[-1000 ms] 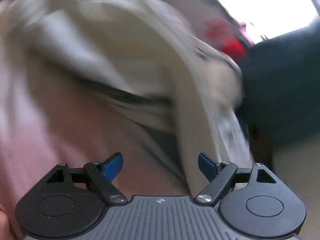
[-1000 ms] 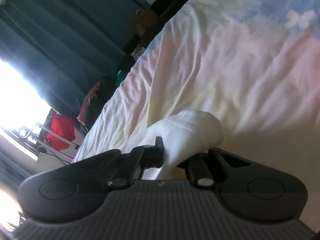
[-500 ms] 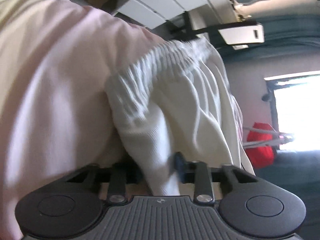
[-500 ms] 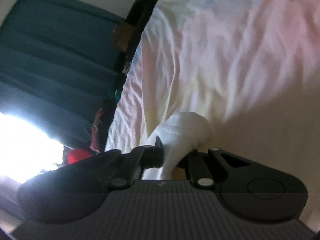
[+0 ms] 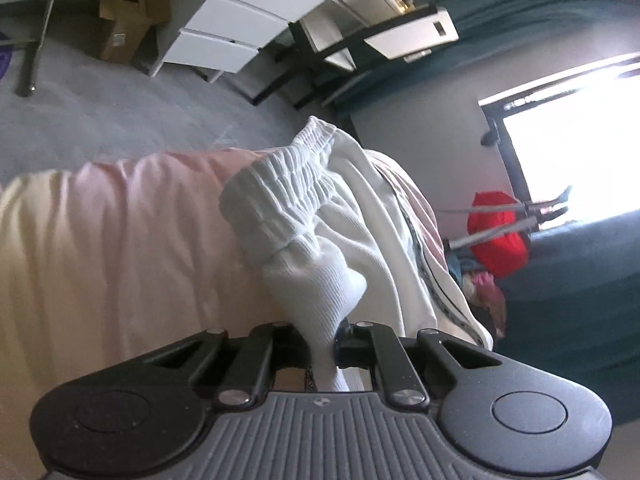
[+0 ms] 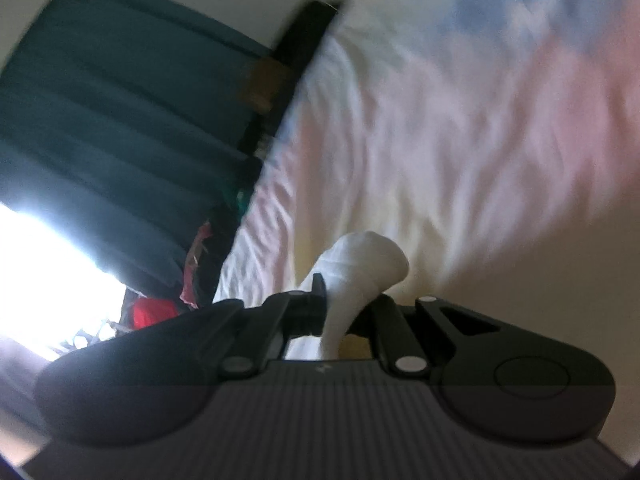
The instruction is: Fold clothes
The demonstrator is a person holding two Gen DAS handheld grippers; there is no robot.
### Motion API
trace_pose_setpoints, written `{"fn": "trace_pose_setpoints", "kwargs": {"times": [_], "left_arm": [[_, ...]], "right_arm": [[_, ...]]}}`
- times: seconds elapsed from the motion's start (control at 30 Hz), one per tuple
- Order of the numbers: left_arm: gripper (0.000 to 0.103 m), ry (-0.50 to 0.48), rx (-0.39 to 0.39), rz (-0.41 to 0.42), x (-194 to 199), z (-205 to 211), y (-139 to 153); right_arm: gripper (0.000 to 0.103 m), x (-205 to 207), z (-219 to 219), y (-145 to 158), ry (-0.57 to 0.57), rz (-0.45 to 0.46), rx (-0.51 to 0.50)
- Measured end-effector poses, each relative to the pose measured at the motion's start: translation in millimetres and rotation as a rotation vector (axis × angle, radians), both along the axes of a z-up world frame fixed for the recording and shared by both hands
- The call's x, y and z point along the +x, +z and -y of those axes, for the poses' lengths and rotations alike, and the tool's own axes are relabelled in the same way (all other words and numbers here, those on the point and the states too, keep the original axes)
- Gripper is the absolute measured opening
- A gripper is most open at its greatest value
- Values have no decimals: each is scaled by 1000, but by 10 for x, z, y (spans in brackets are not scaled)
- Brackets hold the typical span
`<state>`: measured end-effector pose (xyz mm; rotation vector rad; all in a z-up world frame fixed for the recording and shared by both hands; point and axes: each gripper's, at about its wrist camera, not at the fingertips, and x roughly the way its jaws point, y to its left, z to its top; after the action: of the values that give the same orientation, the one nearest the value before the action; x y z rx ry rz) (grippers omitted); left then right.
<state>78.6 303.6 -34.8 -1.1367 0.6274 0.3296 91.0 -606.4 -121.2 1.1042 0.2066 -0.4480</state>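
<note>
Since a second ago the left gripper (image 5: pixel 322 346) has gone from jaws apart over blurred cloth to jaws clamped on a bunched fold of the white ribbed garment (image 5: pixel 320 240). The garment's gathered elastic waistband (image 5: pixel 280 184) stands just beyond the grip, and the rest of the cloth drapes away to the right of the waistband, a dark patterned trim running along its edge. It lies on the bed (image 5: pixel 120 240) — pale pink and yellow bedding — at the edge nearest the grey carpet. Beyond the bed stand white drawers (image 5: pixel 240 28) and a cardboard box (image 5: pixel 128 12); a red bag (image 5: pixel 498 236) sits below the bright window.

The right gripper (image 6: pixel 340 320) also has its jaws clamped on a rounded lump of the same white cloth (image 6: pixel 364 264), as before, over the pastel bedding (image 6: pixel 460 140) — this view is motion-blurred, with teal curtains (image 6: pixel 120 100) past the bed's far edge.
</note>
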Motion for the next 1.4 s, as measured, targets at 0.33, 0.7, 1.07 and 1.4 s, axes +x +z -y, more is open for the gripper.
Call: {"fn": "trace_pose_setpoints", "kwargs": {"times": [0.33,0.7,1.07,1.4], "left_arm": [[11,-140,144,-213,-56,-47,-413],[55,-319,474,-210,-57,352,-118],[82,-382,849,25,-88,1443,582],[83,-516,941,258,103,2886,698]], "right_arm": [[6,-313,-17,36,-29,-284,60],[59,-235,-94,197,29,-370,-86],[80,-42,-890,825,217,-217,-455],[79,-46,-1872,1209,476,-22,-656]]}}
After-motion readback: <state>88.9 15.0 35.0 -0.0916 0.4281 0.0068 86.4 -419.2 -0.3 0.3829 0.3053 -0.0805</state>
